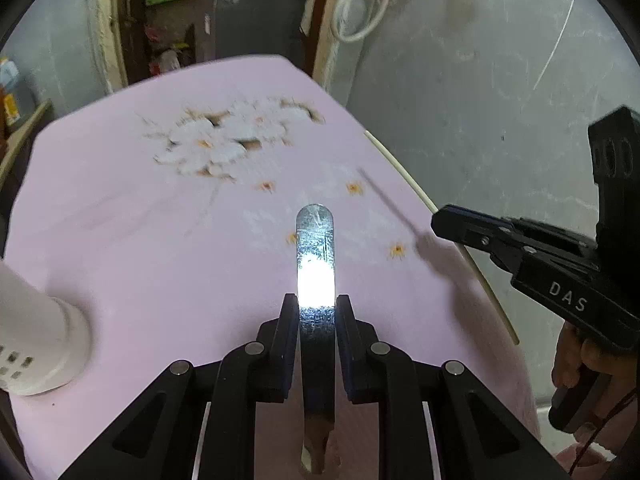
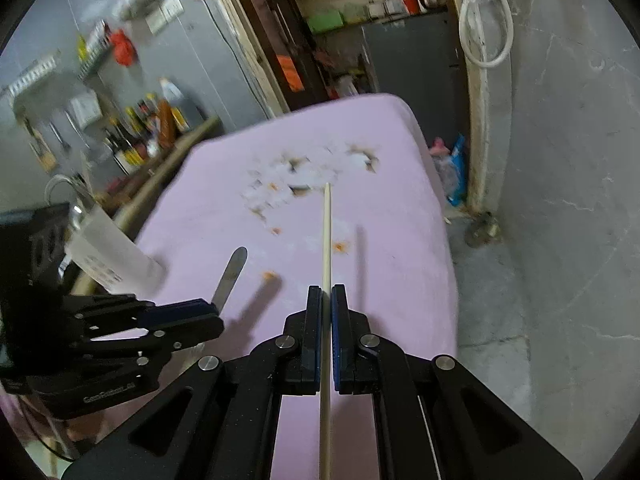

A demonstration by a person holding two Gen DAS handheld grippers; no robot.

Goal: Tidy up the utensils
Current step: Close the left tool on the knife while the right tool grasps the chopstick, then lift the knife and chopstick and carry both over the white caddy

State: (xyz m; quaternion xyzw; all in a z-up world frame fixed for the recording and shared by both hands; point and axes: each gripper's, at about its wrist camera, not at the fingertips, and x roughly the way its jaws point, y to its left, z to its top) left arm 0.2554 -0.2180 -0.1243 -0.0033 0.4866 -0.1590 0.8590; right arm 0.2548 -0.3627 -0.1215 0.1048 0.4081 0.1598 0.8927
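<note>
Chopstick and metal handle, both forward-pointing

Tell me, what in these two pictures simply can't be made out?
- Metal utensil in the left gripper, left wrist view: its working end is hidden behind the fingers; glare washes out its middle.
- Thin stick in the right gripper, right wrist view: its near end is cut off by the bottom edge.
- White holder: cut off by the left edge, contents unseen.
- Cloth's flower print: motion-blurred.
</note>
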